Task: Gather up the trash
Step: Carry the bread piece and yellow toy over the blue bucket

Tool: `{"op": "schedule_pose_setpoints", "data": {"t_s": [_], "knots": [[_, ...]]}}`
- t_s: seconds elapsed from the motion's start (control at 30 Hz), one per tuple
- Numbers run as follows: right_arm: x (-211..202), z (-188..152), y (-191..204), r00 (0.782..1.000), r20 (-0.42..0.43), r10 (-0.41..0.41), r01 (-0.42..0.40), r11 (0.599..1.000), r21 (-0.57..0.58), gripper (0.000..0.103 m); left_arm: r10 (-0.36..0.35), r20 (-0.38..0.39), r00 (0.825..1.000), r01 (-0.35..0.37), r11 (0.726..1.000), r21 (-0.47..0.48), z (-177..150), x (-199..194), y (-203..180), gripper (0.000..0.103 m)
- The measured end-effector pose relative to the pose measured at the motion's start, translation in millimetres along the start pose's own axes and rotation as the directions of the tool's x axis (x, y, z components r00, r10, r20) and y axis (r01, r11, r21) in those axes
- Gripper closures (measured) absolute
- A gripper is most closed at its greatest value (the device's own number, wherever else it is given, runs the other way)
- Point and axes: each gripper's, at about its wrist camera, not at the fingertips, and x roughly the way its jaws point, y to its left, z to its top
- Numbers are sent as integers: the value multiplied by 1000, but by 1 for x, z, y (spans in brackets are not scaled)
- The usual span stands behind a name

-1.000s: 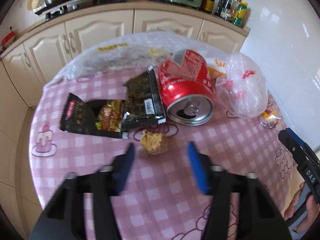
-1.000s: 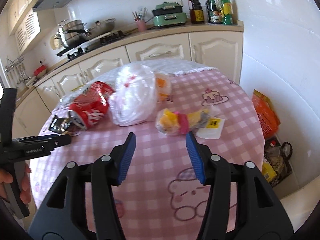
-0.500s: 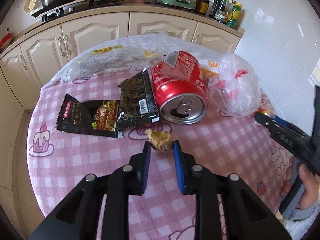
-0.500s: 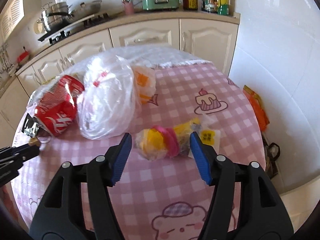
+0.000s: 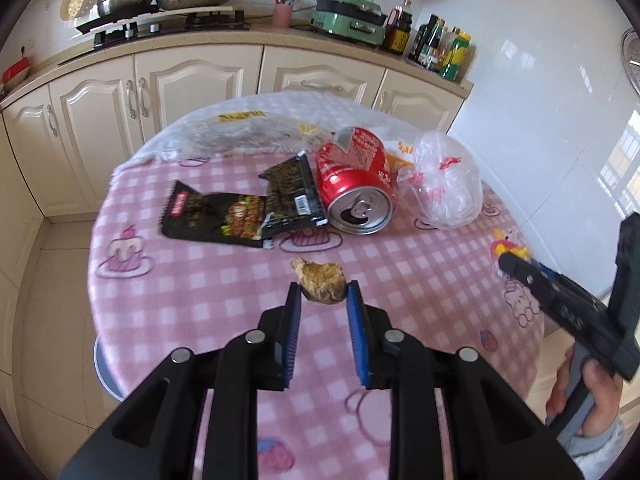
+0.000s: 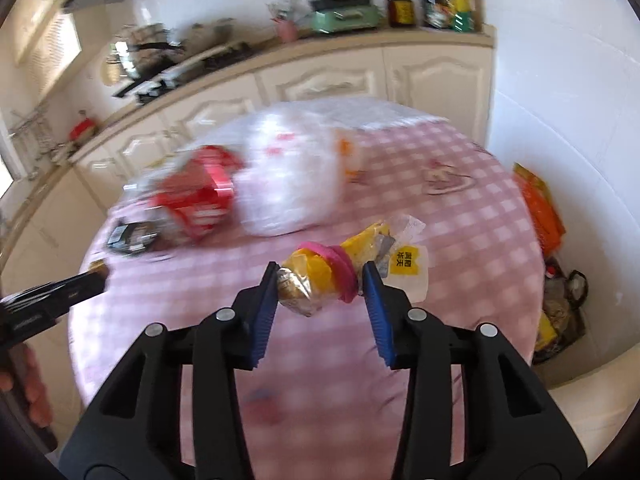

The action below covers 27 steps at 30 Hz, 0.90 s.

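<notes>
While the left gripper (image 5: 323, 295) hung over the pink checked tabletop (image 5: 420, 280) in its own wrist view, its blue pads were clamped on a brown crumpled scrap (image 5: 320, 286), which sat between the fingertips and poked out ahead of them. Its jaws had narrowed onto that scrap. Farther ahead lay the other rubbish, all well clear of the pads: a red can (image 5: 354, 184) on its side with its open end toward the camera, two black snack wrappers (image 5: 244, 210) to its left, and a clear plastic bag (image 5: 446, 184) to its right. The right gripper (image 5: 520, 270) entered from the right edge, near a yellow scrap.

From the right wrist view, which was blurred, the right gripper (image 6: 320, 284) had just been closing around a yellow and pink wrapper bundle (image 6: 324, 276). The bundle's long axis ran crosswise between the pads, its foil end against the left pad and its pink band at the right pad. Both pads appeared to press it, so I judged it held. A white label (image 6: 412, 264) trailed past the right pad. The can (image 6: 196, 200) and bag (image 6: 288, 192) lay beyond, to the left.
</notes>
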Motion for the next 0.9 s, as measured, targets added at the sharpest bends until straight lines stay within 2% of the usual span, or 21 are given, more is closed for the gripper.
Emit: {"op": "schedule_pose_setpoints", "data": {"t_s": [0.1, 0.2, 0.3, 0.4, 0.5, 0.57, 0.77, 0.83, 0.9], "knots": [[-15, -7, 50, 995, 7, 101, -100, 991, -90, 63, 4, 21, 1000, -3, 1000, -19, -8, -21, 17, 81], [-22, -12, 105, 979, -6, 203, -201, 963, -180, 63, 18, 39, 999, -16, 999, -48, -19, -41, 40, 81], [-15, -18, 166, 954, -55, 296, -300, 918, -258, 63, 54, 60, 997, -49, 995, -91, -31, -65, 71, 81], [-9, -25, 214, 933, -90, 348, -358, 879, -316, 63, 110, 76, 991, -99, 985, -144, -46, -88, 107, 81], [1, -34, 264, 904, -134, 406, -427, 832, -354, 63, 169, 76, 983, -150, 966, -211, -63, -109, 149, 81], [13, -39, 298, 871, -182, 457, -492, 794, -358, 63, 206, 67, 976, -183, 948, -261, -76, -120, 180, 81], [63, -66, 381, 804, -316, 503, -592, 725, -353, 63, 298, 6, 954, -274, 884, -379, -109, -130, 262, 81], [81, -77, 402, 789, -355, 502, -609, 714, -344, 63, 311, -22, 950, -293, 864, -409, -117, -126, 285, 81], [107, -88, 421, 786, -389, 481, -608, 716, -343, 63, 315, -51, 948, -306, 851, -428, -122, -116, 306, 81]]}}
